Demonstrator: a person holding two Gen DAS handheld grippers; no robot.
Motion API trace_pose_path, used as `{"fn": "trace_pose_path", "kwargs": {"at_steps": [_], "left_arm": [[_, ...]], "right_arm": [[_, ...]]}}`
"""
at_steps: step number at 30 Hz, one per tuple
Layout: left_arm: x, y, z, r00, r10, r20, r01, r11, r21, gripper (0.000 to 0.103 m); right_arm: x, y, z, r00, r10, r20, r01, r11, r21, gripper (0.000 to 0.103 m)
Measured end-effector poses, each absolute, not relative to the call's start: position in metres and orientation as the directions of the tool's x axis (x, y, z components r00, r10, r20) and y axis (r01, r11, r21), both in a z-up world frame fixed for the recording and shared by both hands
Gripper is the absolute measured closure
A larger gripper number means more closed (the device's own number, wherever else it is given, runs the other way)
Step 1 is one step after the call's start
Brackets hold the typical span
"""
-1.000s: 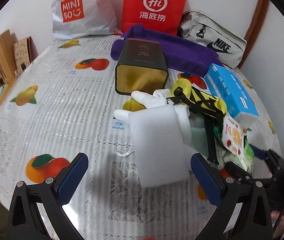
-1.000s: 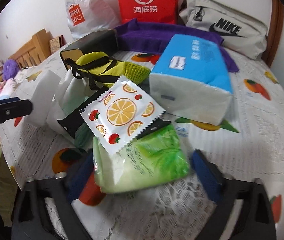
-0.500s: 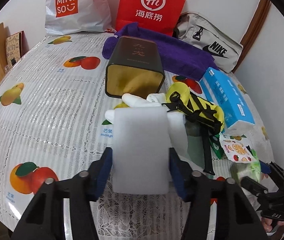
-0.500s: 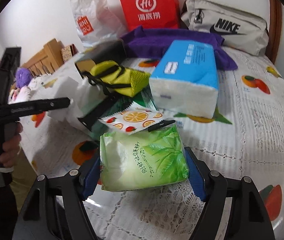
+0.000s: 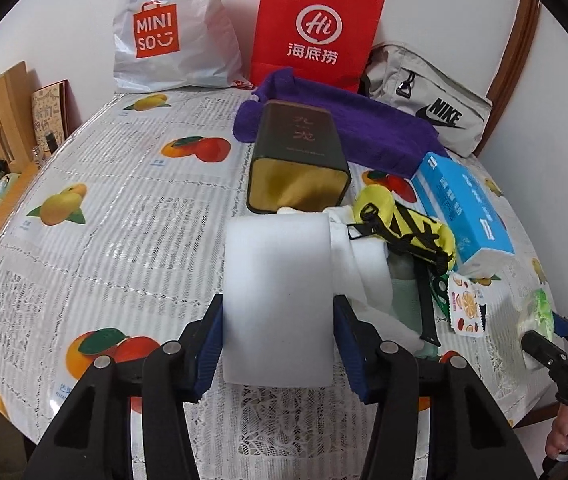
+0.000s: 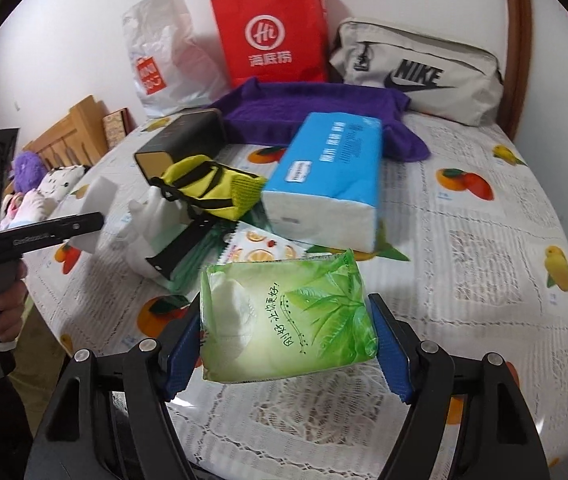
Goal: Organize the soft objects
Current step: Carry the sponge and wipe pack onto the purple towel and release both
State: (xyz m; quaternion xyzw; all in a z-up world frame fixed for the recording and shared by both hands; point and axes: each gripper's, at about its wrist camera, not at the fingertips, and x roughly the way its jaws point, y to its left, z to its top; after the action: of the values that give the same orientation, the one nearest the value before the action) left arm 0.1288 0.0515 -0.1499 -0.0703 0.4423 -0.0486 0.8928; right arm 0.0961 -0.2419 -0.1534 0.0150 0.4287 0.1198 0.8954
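The left tool (image 5: 278,344) is clamping a white foam block (image 5: 278,300), the right tool (image 6: 284,344) a green tissue pack (image 6: 285,318), both lifted at six o'clock off the surface's (image 6: 483,240) pile, seemingly for sorting.

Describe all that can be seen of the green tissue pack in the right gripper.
The green tissue pack is a soft, glossy plastic packet printed with green leaves and a line of Chinese characters; white tissues show through its paler left part. It is clamped sideways between the blue pads of the right gripper, lifted clear of the lace tablecloth. Nothing else touches it.
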Motion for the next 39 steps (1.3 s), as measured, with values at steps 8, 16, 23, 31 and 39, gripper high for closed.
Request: {"fn": "trace_pose_path", "kwargs": {"at_steps": [8,16,23,31,39], "left_arm": [[0.131,0.055,-0.133,0.601,-0.158,-0.783,0.023,0.983,-0.181,0.053],[0.14,0.051,-0.113,0.601,-0.161,-0.783,0.047,0.985,-0.166,0.053],[0.164,0.049,-0.093,0.605,-0.145,-0.783,0.052,0.988,-0.142,0.053],[0.213,0.046,-0.079,0.589,-0.152,-0.794,0.063,0.988,-0.143,0.053],[0.275,0.046,-0.074,0.583,-0.121,-0.804,0.045,0.992,-0.117,0.053]], "right_arm": [[0.101,-0.256,-0.143,0.61,0.207,-0.765,-0.138,0.978,0.155,0.028],[0.112,-0.254,-0.126,0.621,0.203,-0.757,-0.142,0.979,0.146,0.028],[0.144,-0.251,-0.108,0.627,0.206,-0.751,-0.155,0.978,0.139,0.027],[0.199,-0.252,-0.09,0.639,0.197,-0.743,-0.146,0.98,0.135,0.027],[0.269,-0.251,-0.081,0.652,0.176,-0.738,-0.154,0.983,0.099,0.027]]}}
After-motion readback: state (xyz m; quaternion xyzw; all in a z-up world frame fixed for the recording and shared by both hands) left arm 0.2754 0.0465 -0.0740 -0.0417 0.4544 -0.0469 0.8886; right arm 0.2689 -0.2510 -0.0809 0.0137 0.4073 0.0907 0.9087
